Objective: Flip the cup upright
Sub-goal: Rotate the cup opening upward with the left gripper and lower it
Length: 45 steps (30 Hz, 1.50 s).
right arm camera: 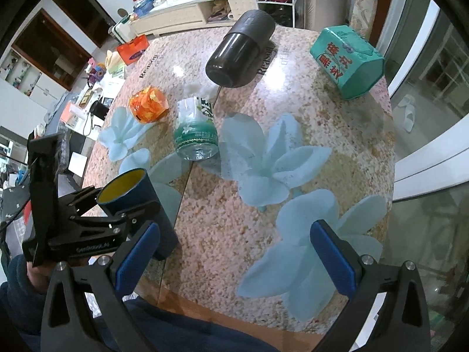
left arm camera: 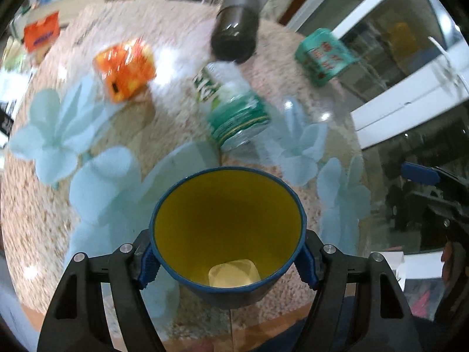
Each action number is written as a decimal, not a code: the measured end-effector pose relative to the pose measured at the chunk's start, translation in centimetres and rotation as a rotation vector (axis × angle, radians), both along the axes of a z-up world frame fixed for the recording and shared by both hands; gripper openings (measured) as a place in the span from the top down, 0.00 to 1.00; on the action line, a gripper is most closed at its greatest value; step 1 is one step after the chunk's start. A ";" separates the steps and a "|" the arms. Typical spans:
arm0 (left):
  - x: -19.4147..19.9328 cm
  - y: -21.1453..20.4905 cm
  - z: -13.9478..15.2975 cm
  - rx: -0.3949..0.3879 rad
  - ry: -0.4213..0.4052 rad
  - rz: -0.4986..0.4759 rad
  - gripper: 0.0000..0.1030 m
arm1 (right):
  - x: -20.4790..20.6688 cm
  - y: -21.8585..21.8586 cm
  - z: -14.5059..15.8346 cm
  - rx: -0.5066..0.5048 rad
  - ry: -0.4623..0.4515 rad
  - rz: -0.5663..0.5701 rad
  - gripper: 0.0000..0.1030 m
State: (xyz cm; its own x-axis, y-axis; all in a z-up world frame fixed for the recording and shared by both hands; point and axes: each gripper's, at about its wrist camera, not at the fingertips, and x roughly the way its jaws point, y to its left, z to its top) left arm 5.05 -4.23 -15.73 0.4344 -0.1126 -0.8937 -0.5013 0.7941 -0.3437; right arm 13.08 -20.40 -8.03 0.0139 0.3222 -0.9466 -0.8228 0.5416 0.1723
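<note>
- The left gripper [left arm camera: 228,259] is clamped on the cup [left arm camera: 227,231], its blue pads [left arm camera: 148,267] pressing the wall from both sides near the rim; that side grip looks chosen so the cup can be turned about its middle
- The cup hangs over the near edge of the table [right arm camera: 293,176], mouth tilted up and away, yellow inside showing; I judge the flip partly done, the base not yet set down
- The right gripper [right arm camera: 243,259] has its fingers wide apart and holds nothing; it waits over the table's near side, just beside the cup [right arm camera: 137,202], likely kept clear of the turn
- A bottle [right arm camera: 196,129], a dark flask [right arm camera: 240,52], an orange packet [right arm camera: 149,104] and a green box [right arm camera: 348,58] lie farther back, well apart from the cup
- The left view is motion-blurred, so labels there are unreadable; the cup's base is hidden in both views; whether it touches the table I cannot tell; a pale square at the cup's bottom is unclear
</note>
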 end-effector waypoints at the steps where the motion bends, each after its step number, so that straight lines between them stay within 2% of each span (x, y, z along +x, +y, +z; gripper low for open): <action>1: -0.2 -0.1 0.4 0.018 -0.025 -0.008 0.25 | -0.1 -0.1 0.1 0.006 -0.002 -0.003 0.00; 5: -1.0 -0.8 1.9 0.148 -0.140 -0.054 0.25 | -0.5 -0.4 0.0 0.037 0.008 -0.014 0.00; 9: -1.8 -2.1 3.0 0.291 -0.298 -0.110 0.25 | -0.4 -0.8 -0.5 0.077 0.080 -0.053 0.00; 11: -2.0 -2.9 3.2 0.361 -0.349 -0.134 0.25 | -0.3 -0.9 -0.7 0.085 0.096 -0.074 0.00; 20: -1.1 -6.6 0.0 0.593 -0.384 -0.248 0.25 | -0.8 -1.2 -2.5 0.044 0.101 -0.077 0.00; 23: -1.4 -7.4 -0.5 0.632 -0.399 -0.259 0.25 | -1.2 -1.2 -3.3 0.025 0.109 -0.070 0.00; 36: -2.8 -7.7 -0.7 0.632 -0.427 -0.214 0.25 | -2.1 -0.9 -4.1 -0.017 0.096 -0.029 0.00; 41: -2.3 -7.4 -1.4 0.585 -0.372 -0.246 0.15 | -2.4 -1.0 -4.0 -0.028 0.088 -0.024 0.00; 42: -2.3 -7.4 -1.5 0.581 -0.367 -0.254 0.04 | -2.4 -1.1 -4.0 -0.029 0.086 -0.024 0.00; 43: -2.4 -7.4 -1.5 0.577 -0.370 -0.260 0.00 | -2.5 -1.1 -4.0 -0.030 0.085 -0.026 0.00; 45: -2.8 -7.4 -1.4 0.542 -0.395 -0.286 0.00 | -2.5 -1.3 -3.9 -0.031 0.083 -0.033 0.00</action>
State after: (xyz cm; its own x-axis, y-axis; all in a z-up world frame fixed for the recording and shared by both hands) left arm 2.23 -11.62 -17.08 0.7559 0.1440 -0.6387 -0.1686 0.9854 0.0227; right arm 10.55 -21.74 -11.93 -0.0548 0.2939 -0.9543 -0.7881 0.5741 0.2220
